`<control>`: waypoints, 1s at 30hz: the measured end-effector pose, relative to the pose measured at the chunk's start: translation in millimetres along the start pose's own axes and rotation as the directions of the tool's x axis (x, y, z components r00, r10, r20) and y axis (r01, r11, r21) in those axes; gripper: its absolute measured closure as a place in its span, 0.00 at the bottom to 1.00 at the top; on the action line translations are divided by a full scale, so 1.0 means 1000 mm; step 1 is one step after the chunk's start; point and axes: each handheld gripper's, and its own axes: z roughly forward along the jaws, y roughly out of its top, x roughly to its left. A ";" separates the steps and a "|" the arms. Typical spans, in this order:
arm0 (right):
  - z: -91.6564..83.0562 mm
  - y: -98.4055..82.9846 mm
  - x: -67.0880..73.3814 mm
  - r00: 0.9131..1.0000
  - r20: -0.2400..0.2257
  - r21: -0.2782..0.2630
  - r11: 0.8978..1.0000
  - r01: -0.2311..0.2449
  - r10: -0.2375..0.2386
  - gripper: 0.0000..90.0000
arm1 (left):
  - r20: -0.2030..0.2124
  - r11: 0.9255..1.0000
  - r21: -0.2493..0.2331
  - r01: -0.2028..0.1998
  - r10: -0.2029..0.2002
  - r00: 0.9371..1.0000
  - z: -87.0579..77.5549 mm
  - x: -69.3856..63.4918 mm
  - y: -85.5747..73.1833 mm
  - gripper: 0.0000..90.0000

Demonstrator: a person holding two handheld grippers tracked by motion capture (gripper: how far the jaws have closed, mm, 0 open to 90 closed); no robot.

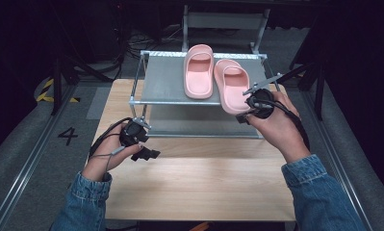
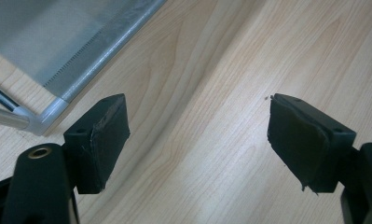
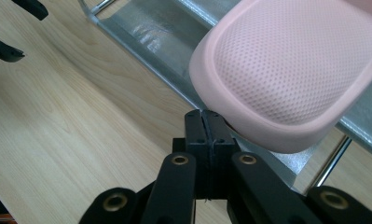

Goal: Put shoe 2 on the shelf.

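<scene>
Wood surface (image 1: pixel 199 187) first, pale and wide, with a metal rack (image 1: pixel 180 102) standing on its far half. On the rack's top shelf lie two pink slippers: one (image 1: pixel 198 71) sits square in the middle, well left of the right jaws, and the other (image 1: pixel 232 84) hangs its heel over the front rail, right at those jaws. The right gripper (image 3: pixel 206 122) has its jaws pressed together, and from its own view they seem to nip the heel rim of that overhanging slipper (image 3: pixel 291 70), or at least touch it; I can't be sure which. The left gripper (image 2: pixel 197 135) hangs low over the surface beside the rack's corner leg, jaws spread wide with nothing between them.

The slipper looks like moulded foam: light, springy, a bit rubbery, so it should not slip much. Its thick heel rim or the strap over the toes would be the sensible places to pinch; the sole may flex if lifted by one end.
</scene>
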 end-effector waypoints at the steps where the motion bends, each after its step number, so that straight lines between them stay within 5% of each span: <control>1: 0.000 0.000 0.000 1.000 0.000 0.000 1.000 0.000 0.000 1.00 | 0.000 1.000 0.000 0.000 0.000 1.000 0.000 0.000 0.000 0.24; 14: 0.016 0.019 -0.011 0.999 0.036 0.009 1.000 0.007 -0.007 1.00 | 0.011 1.000 -0.006 0.004 -0.004 1.000 0.001 0.001 0.000 0.24; 30: 0.038 0.044 -0.023 1.000 0.022 0.041 0.999 -0.017 0.016 1.00 | 0.011 1.000 0.004 -0.003 0.003 1.000 0.001 0.003 0.000 0.24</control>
